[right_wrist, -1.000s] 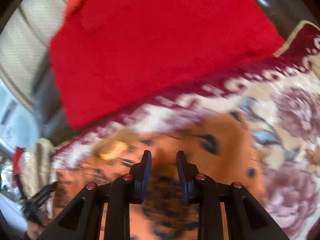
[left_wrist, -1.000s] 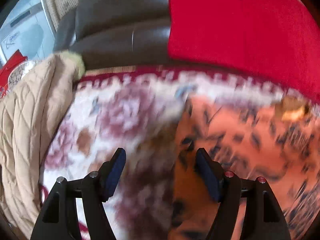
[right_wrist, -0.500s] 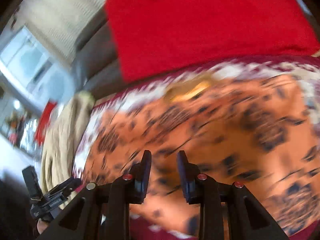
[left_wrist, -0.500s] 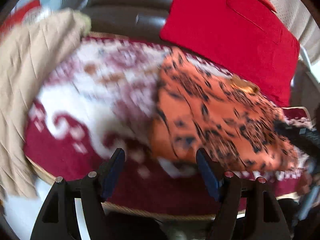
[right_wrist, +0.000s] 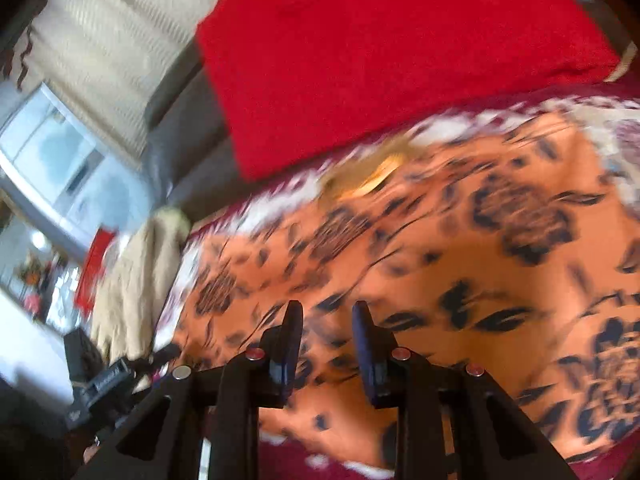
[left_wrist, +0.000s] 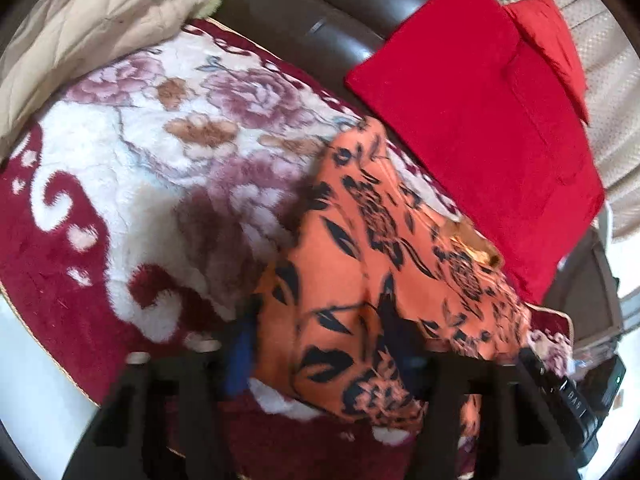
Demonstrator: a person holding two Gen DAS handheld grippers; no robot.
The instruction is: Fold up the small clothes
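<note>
An orange garment point(left_wrist: 360, 264) with a black flower print lies spread on a red-and-white floral blanket point(left_wrist: 132, 168). At its near left edge, my left gripper point(left_wrist: 324, 360) has a raised fold of the cloth between its blurred fingers. Its jaws are closing, and I cannot see the pads pressing the cloth. In the right wrist view the same garment point(right_wrist: 460, 248) fills the frame. My right gripper point(right_wrist: 326, 320) hovers low over its near part, pads a narrow gap apart with nothing pinched. A tan label point(right_wrist: 372, 176) shows at the garment's far edge.
A folded red cloth point(left_wrist: 480, 120) leans on the dark leather sofa back point(left_wrist: 320, 4) behind the blanket. A beige quilted jacket point(left_wrist: 88, 20) lies at the blanket's far left. White floor point(left_wrist: 32, 380) borders the blanket's near edge. The left gripper's body point(right_wrist: 108, 376) shows low in the right view.
The left view has rolled and moved in on the garment's near edge, and its fingers have come much closer together around the cloth. The right gripper slid across the garment, gap unchanged.
</note>
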